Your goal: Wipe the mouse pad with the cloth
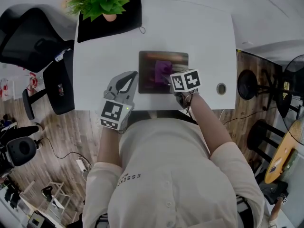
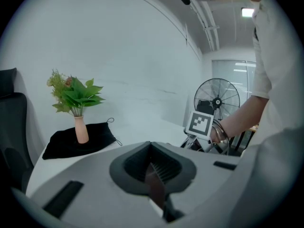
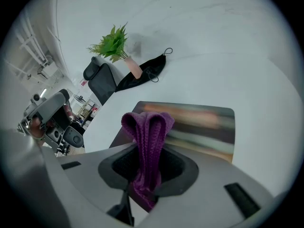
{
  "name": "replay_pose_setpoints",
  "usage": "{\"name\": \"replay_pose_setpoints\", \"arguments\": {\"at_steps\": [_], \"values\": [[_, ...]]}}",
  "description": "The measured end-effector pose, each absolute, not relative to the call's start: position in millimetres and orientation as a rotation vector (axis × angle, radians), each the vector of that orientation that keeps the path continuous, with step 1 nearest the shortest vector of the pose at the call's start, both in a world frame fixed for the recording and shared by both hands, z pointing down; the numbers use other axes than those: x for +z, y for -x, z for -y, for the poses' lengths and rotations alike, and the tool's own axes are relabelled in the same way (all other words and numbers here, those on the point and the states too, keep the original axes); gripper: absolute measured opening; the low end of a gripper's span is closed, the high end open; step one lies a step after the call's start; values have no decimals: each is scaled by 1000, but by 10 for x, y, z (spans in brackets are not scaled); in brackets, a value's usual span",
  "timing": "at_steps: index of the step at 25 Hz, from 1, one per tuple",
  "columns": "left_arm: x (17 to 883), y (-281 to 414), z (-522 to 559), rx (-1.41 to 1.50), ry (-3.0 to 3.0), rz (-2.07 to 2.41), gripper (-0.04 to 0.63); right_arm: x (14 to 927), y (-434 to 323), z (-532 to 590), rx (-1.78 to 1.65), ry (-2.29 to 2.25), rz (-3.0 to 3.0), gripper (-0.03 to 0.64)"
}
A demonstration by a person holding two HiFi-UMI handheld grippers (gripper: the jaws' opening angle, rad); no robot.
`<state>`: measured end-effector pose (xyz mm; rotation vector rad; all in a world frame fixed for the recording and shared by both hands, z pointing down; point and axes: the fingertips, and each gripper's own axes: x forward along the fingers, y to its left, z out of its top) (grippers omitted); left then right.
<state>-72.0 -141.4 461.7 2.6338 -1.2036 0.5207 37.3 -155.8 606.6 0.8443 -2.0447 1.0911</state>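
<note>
A dark mouse pad (image 1: 176,61) with a blurry print lies mid-table on the white table (image 1: 204,37). On its middle sits a bunched purple cloth (image 1: 163,70), and my right gripper (image 1: 172,82) is shut on it from the pad's near edge. In the right gripper view the cloth (image 3: 147,132) sticks up out of the jaws of the right gripper (image 3: 145,175), over the pad (image 3: 209,122). My left gripper (image 1: 127,80) rests just left of the pad. It holds nothing, and in its own view the left gripper (image 2: 154,175) has its jaws together.
A potted green plant (image 1: 99,1) stands on a black mat (image 1: 118,20) at the table's far left. A round cable port (image 1: 221,88) sits near the right front edge. An office chair (image 1: 33,42) is left of the table and a fan (image 1: 292,75) to the right.
</note>
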Motion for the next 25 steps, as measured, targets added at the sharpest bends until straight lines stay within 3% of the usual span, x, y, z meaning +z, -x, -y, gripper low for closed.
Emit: {"name": "replay_pose_setpoints", "arguments": {"at_steps": [25], "values": [[4643,-309,1501,513,-2668,1166,2,6102,-1734,1585,1118,-945,1994,110]]}}
